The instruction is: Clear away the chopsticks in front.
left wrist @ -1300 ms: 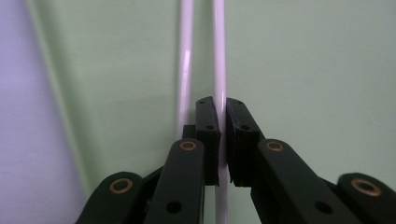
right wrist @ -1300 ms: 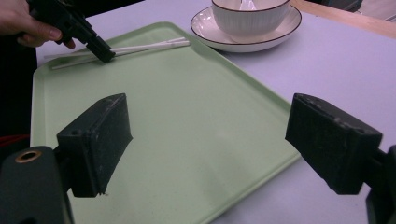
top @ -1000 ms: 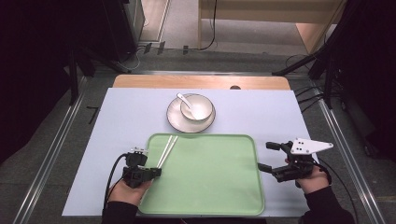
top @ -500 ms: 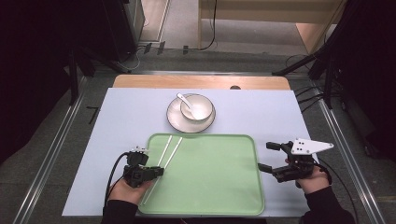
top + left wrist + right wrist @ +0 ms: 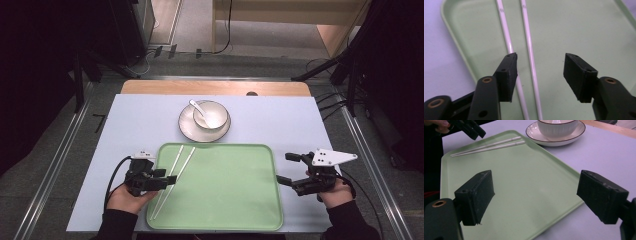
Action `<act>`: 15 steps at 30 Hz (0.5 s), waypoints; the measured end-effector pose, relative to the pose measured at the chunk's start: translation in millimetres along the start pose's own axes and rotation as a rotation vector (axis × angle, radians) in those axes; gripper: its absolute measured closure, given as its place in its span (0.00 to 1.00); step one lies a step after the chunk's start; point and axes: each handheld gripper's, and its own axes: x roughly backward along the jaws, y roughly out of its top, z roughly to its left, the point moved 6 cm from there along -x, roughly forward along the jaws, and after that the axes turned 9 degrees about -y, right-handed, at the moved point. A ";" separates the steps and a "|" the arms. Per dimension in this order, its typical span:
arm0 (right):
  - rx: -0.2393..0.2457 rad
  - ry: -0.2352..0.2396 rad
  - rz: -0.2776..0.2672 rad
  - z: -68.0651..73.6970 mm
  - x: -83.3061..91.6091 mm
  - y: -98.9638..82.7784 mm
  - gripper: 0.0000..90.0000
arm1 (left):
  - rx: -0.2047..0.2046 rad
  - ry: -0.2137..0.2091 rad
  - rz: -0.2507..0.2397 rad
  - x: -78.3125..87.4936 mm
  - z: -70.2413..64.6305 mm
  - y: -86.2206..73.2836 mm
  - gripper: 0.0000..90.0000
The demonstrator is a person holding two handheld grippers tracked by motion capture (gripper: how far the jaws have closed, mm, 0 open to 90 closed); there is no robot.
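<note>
Showing chopsticks' (image 5: 530, 50) printed marks — left gripper view.

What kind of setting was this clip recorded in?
Most likely a lab or studio recording bench, not a dining room: a table with a pale cover sits between metal floor rails, cables trail behind, and a tray, chopsticks and bowl are staged.
</note>
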 end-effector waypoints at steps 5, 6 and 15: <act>-0.005 -0.003 -0.003 0.0 1.3 -0.2 0.16 | -0.046 -0.004 -0.012 17.9 8.1 -1.3 0.40; -0.003 -0.003 -0.004 -0.2 1.3 -0.3 0.16 | -0.073 0.003 -0.019 25.7 11.3 -2.3 0.40; -0.006 -0.001 -0.002 -0.2 2.1 -0.9 0.16 | -0.064 0.029 -0.050 54.0 30.4 -11.2 0.37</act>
